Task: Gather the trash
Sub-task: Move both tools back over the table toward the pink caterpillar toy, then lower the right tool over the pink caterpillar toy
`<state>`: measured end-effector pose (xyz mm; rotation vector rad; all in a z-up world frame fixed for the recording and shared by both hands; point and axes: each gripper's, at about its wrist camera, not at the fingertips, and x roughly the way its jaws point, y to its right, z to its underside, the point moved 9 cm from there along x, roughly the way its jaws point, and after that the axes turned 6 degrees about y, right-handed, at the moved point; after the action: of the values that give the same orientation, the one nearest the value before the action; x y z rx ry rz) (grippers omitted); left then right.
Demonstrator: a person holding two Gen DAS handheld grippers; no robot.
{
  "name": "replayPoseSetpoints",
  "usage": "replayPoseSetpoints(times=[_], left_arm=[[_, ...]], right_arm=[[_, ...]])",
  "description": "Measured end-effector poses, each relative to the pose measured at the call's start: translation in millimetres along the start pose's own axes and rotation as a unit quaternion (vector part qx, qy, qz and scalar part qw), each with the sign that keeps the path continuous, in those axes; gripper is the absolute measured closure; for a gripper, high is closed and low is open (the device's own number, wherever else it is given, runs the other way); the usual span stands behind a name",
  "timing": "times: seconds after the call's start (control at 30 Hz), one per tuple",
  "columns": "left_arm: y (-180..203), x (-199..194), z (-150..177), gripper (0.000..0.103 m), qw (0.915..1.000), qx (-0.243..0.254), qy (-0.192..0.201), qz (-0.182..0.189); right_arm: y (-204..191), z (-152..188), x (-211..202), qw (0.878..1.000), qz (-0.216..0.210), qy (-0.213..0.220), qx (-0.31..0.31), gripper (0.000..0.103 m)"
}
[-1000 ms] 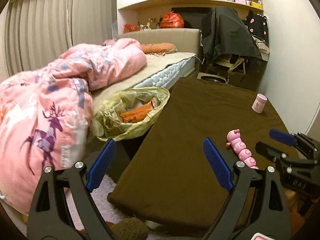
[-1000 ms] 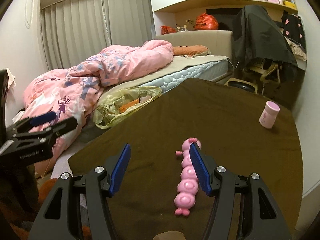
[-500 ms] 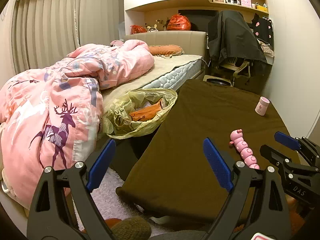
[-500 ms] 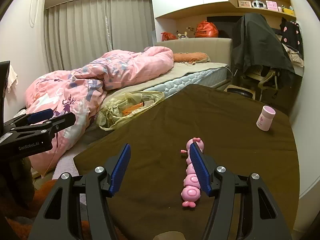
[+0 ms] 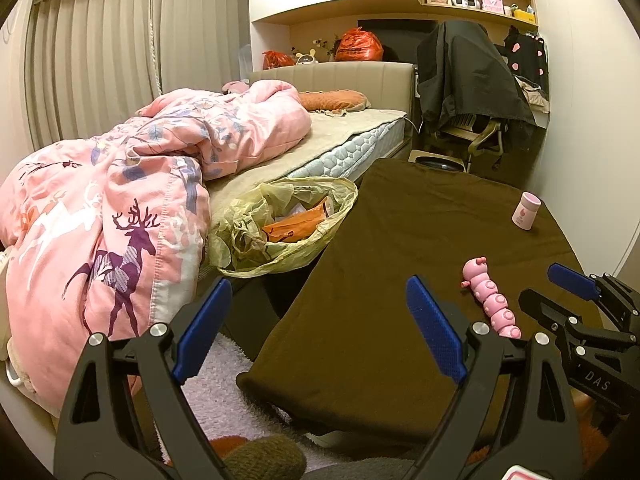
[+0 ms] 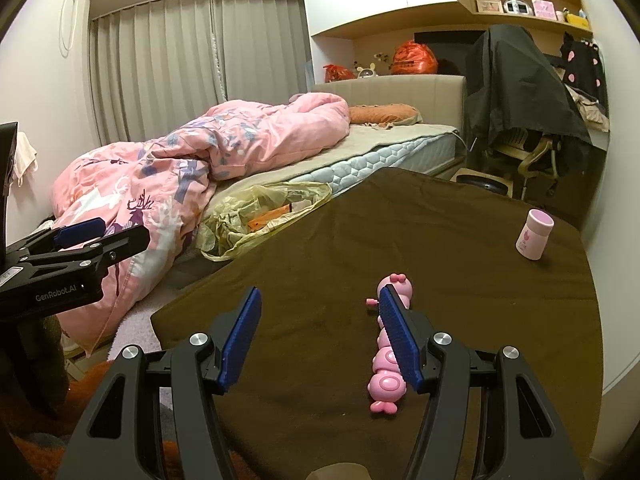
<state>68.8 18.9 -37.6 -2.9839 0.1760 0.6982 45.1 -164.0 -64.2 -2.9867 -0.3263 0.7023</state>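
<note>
A yellow plastic trash bag (image 5: 280,226) (image 6: 264,210) lies open on the bed's edge beside the table, with orange wrappers inside. My left gripper (image 5: 316,328) is open and empty, held over the gap between bed and brown table (image 5: 420,240). My right gripper (image 6: 320,336) is open and empty above the table's near part. A pink caterpillar toy (image 6: 386,376) (image 5: 490,298) lies on the table, partly behind the right gripper's right finger. A small pink bottle (image 6: 534,240) (image 5: 526,212) stands at the table's far right.
A pink quilt (image 5: 120,208) is heaped on the bed (image 6: 380,148) at left. A chair draped in black cloth (image 5: 472,92) stands behind the table. A pale rug (image 5: 224,384) covers the floor below. Orange bags (image 6: 414,58) sit on the headboard shelf.
Both views have drawn back and up a little, so the bag, bed and table sit lower and smaller. Both grippers stay open and empty.
</note>
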Motion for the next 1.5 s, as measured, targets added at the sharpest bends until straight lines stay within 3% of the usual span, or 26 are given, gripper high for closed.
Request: replayPoseSetpoints(times=[1.5], left_arm=[[-2.9, -2.7, -0.1, 0.018, 1.0000, 0.000, -0.001, 0.000]], right_arm=[[-8.5, 3.1, 3.8, 1.000, -0.005, -0.003, -0.005, 0.046]])
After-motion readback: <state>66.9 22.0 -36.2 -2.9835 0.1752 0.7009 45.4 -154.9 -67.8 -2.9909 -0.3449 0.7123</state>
